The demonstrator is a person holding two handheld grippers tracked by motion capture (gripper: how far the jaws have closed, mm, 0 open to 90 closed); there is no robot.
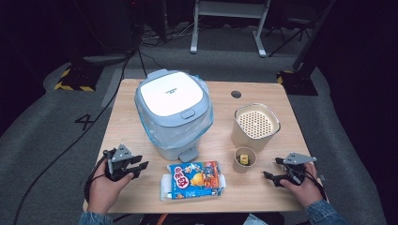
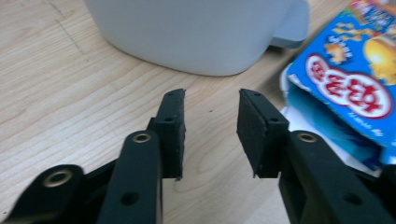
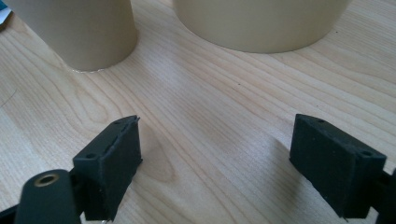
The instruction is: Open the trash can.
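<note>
- Left claw [image 1: 136, 168] low over the worktop [image 1: 141, 197], jaws partly apart, nothing between the pads.
- Right claw [image 1: 272, 177] low at the right side, jaws wide, also without load.
- Blue snack box [image 1: 197, 179] flat on the worktop, at the front middle, just beside the left claw; one end flap open in the left gripper view [image 2: 336, 93].
- Grey bin [image 1: 172, 110] with closed white lid and plastic liner just behind the box; pedal [image 1: 188, 153] near the box edge.
- Small paper cup [image 1: 244, 159] with something yellow inside, between box and right claw; bigger beige container [image 1: 256, 125] with perforated top behind it.
- Probable step: approach to the box with the left claw.
- For a good grasp: first wider jaws, because the present gap looks narrow for the box; then low approach from the open end, pads on the two flat faces.
- Soft pressure only, thin cardboard probably easy to crush.
- Care with the pedal and the cup nearby during the lift.
</note>
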